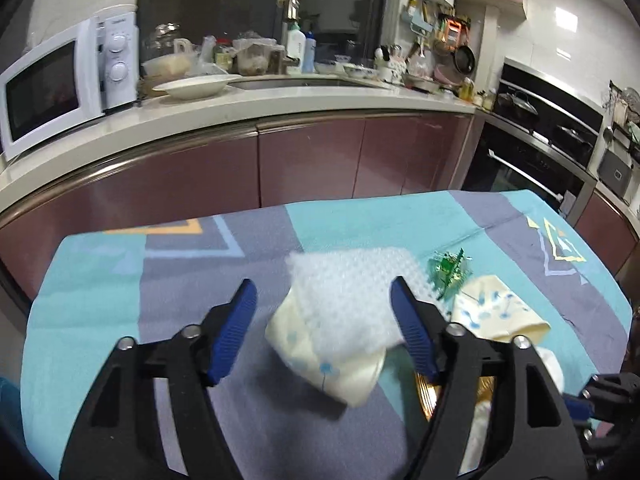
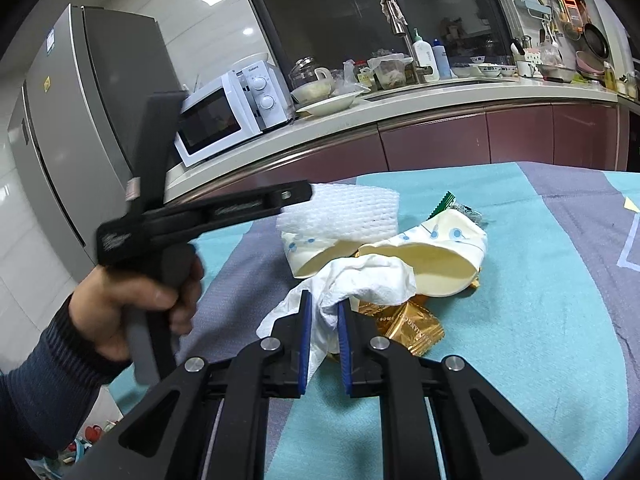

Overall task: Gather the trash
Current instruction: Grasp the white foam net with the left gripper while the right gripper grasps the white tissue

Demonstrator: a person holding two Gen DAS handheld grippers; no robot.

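Observation:
A white foam net (image 1: 348, 292) lies on a crushed cream paper cup (image 1: 324, 364) on the patterned tablecloth (image 1: 120, 280). My left gripper (image 1: 322, 284) is open, with its blue fingers on either side of the net and not pressing on it. Seen from the right wrist, the left gripper (image 2: 300, 194) hangs at the edge of the foam net (image 2: 340, 212). My right gripper (image 2: 325, 316) is shut on a crumpled white tissue (image 2: 368, 276). Under the tissue lie a gold wrapper (image 2: 408, 324) and a second paper cup (image 2: 440, 256). A green wrapper (image 1: 450, 270) sits behind them.
A hand (image 2: 132, 304) in a dark blue sleeve holds the left gripper's handle. Behind the table runs a counter with a white microwave (image 1: 60, 92), a plate (image 1: 196, 86) and a sink. A grey fridge (image 2: 80, 120) stands at the left and an oven (image 1: 540, 148) at the right.

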